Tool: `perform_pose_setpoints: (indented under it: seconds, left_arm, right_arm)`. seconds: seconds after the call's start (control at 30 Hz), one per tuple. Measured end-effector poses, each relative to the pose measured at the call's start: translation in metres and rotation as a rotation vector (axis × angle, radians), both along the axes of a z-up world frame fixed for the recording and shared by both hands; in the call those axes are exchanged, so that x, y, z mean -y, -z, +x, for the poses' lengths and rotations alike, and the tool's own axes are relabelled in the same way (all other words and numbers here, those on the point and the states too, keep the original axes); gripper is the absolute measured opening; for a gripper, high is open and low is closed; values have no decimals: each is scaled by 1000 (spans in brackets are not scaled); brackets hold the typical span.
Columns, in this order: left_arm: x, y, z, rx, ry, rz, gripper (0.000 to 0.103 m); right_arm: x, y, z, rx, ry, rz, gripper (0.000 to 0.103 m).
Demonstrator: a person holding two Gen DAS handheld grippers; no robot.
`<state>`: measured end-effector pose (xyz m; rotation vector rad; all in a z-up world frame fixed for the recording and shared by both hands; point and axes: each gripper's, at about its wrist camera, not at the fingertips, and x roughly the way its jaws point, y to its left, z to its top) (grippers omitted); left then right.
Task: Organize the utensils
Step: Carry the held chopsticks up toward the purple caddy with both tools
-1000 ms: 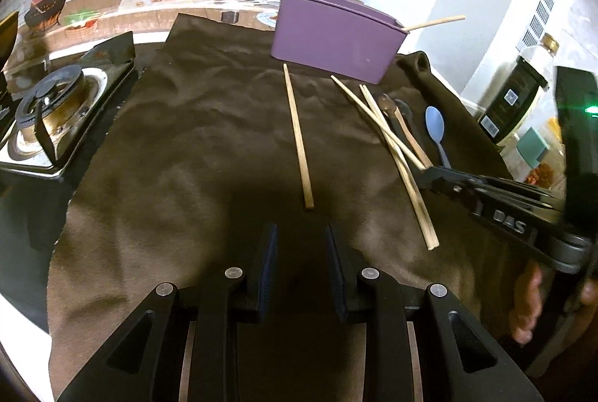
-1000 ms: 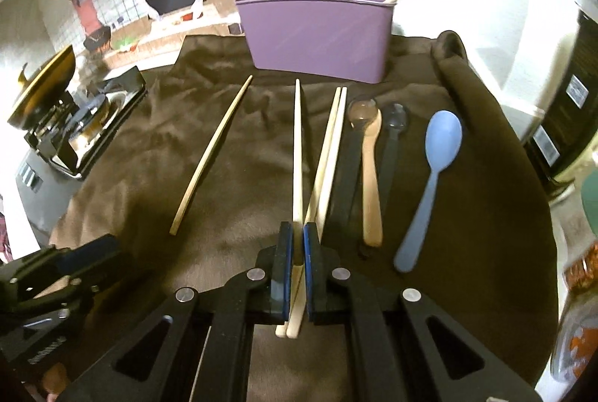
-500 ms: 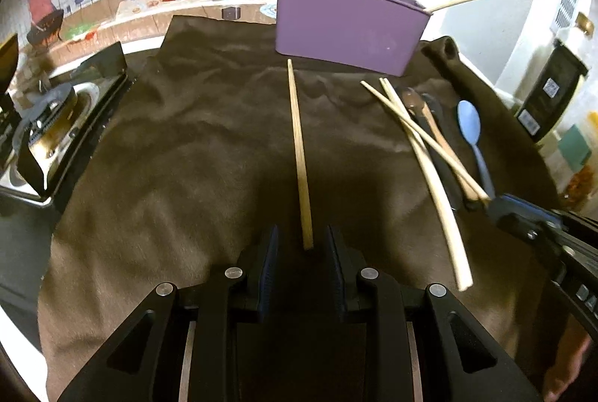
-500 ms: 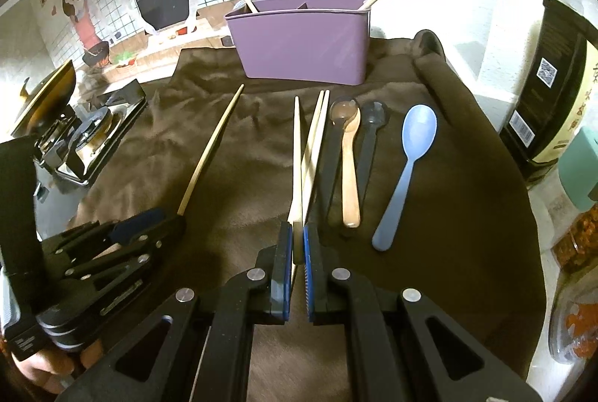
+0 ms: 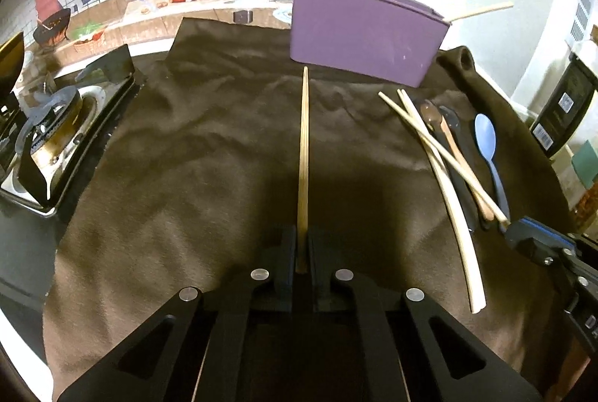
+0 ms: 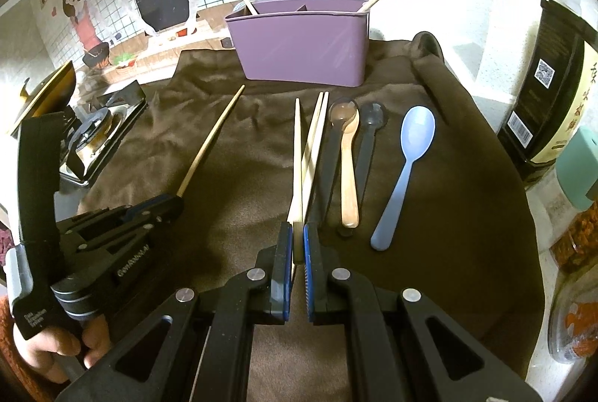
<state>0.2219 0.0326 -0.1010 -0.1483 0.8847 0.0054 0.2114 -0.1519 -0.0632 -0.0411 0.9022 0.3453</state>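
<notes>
- Left hand-held gripper (image 5: pixel 301 252) closed on lone chopstick (image 5: pixel 302 155), mid brown cloth (image 5: pixel 187 159).
- Right hand-held gripper (image 6: pixel 295 245) pinching a chopstick (image 6: pixel 297 163) beside spoons (image 6: pixel 349 170).
- Purple holder (image 6: pixel 302 43) at cloth's far edge.

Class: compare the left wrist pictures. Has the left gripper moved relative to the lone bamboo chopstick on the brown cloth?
Yes. The left gripper advanced toward the purple utensil holder; the lone bamboo chopstick now sits between its fingers.
</notes>
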Motion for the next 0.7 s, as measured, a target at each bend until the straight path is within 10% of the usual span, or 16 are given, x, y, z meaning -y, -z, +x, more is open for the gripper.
perform_pose_setpoints:
  seconds: [0.7]
  left_arm:
    - [-45,-145,-10,280,73,3,6]
  right_arm:
    - [-19,-95,14,198,-58,-65,5]
